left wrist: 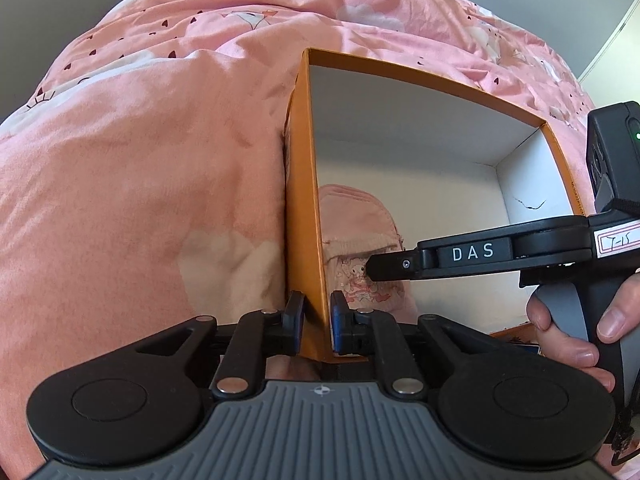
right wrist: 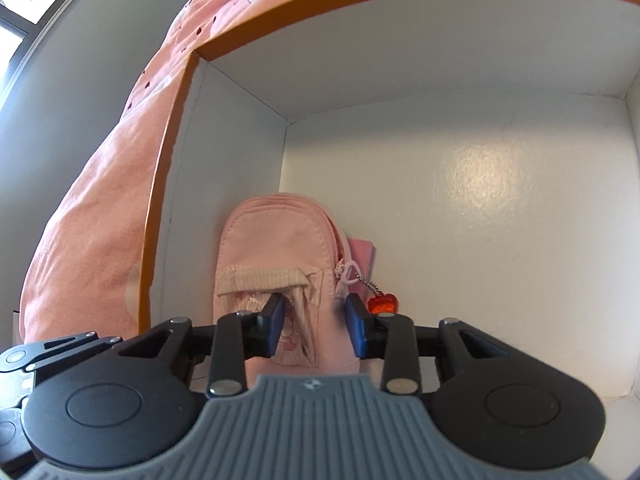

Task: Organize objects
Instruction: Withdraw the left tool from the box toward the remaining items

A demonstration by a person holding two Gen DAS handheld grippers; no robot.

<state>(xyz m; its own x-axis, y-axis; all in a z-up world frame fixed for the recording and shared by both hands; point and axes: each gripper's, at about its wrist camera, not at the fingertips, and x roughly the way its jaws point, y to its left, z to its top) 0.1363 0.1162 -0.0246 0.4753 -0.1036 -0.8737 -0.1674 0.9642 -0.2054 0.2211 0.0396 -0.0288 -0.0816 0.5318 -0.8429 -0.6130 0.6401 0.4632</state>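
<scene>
An open orange box [left wrist: 303, 200] with a white inside stands on a pink bed cover. My left gripper [left wrist: 318, 316] is shut on the box's near left wall, one pad outside and one inside. In the box a small pink bag [right wrist: 276, 240] with a cartoon pocket stands upright against that wall, also seen as the pink bag [left wrist: 352, 216] from the left. My right gripper [right wrist: 315, 322] reaches down into the box, its blue pads [right wrist: 357, 330] on either side of the bag's lower right part without squeezing it. A red heart charm [right wrist: 383, 303] hangs from the zip.
The pink bed cover [left wrist: 140, 160] bulges up against the box's left side. A flat pink item [right wrist: 362, 256] stands behind the bag. The box floor [right wrist: 480, 200] to the right of the bag is bare white. A person's hand [left wrist: 568, 332] holds the right gripper's handle.
</scene>
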